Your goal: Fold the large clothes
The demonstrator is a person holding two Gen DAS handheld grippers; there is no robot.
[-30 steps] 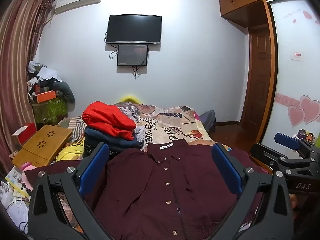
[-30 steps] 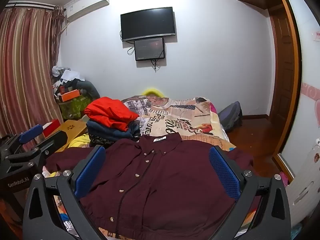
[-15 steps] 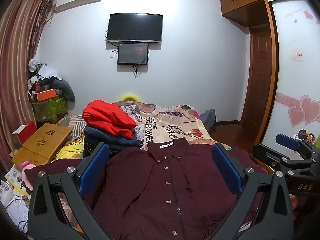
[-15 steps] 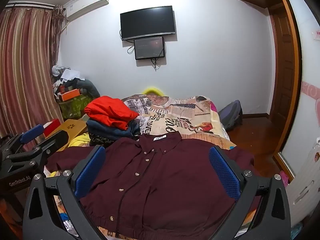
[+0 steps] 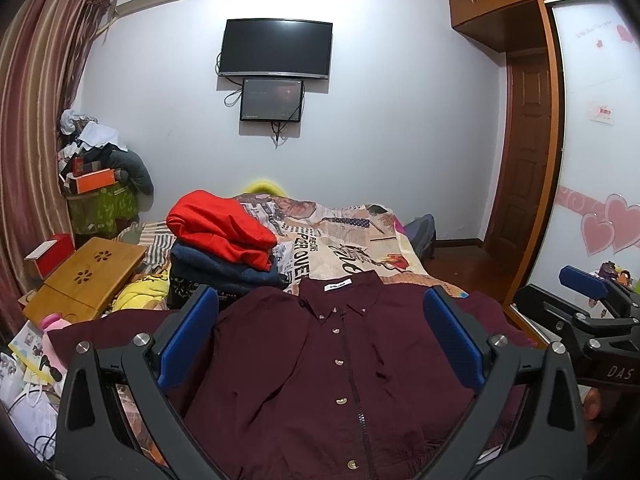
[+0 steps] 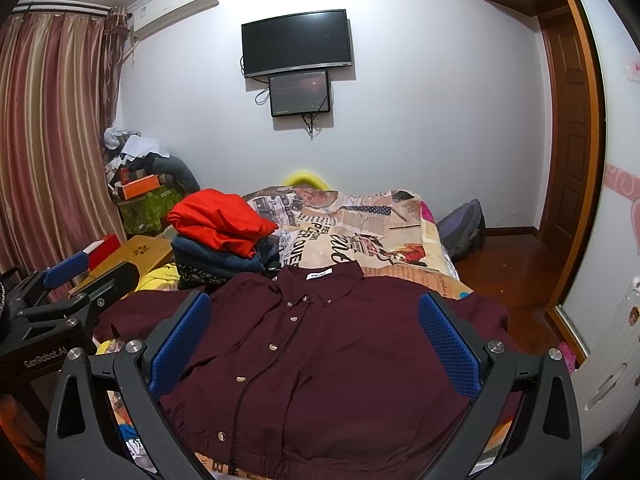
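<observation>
A dark maroon button-up shirt [image 5: 336, 364] [image 6: 336, 344] lies flat and face up on the bed, collar toward the far wall, sleeves spread to both sides. My left gripper [image 5: 320, 308] hovers above its lower half, open, nothing between the blue pads. My right gripper [image 6: 314, 308] hangs likewise over the shirt, open and holding nothing. The right gripper [image 5: 584, 284] shows at the right edge of the left wrist view. At the left edge of the right wrist view I see the left gripper [image 6: 64, 276].
A stack of folded clothes [image 5: 224, 248] topped by a red garment [image 6: 220, 220] sits on the bed left of the collar. The printed bedspread [image 5: 344, 240] stretches beyond. A wooden lap table [image 5: 88, 276], clutter and curtains fill the left; a wooden door [image 6: 568, 128] stands at the right.
Both wrist views have tilted slightly, so the room appears a little higher; the shirt lies as before and both grippers stay open.
</observation>
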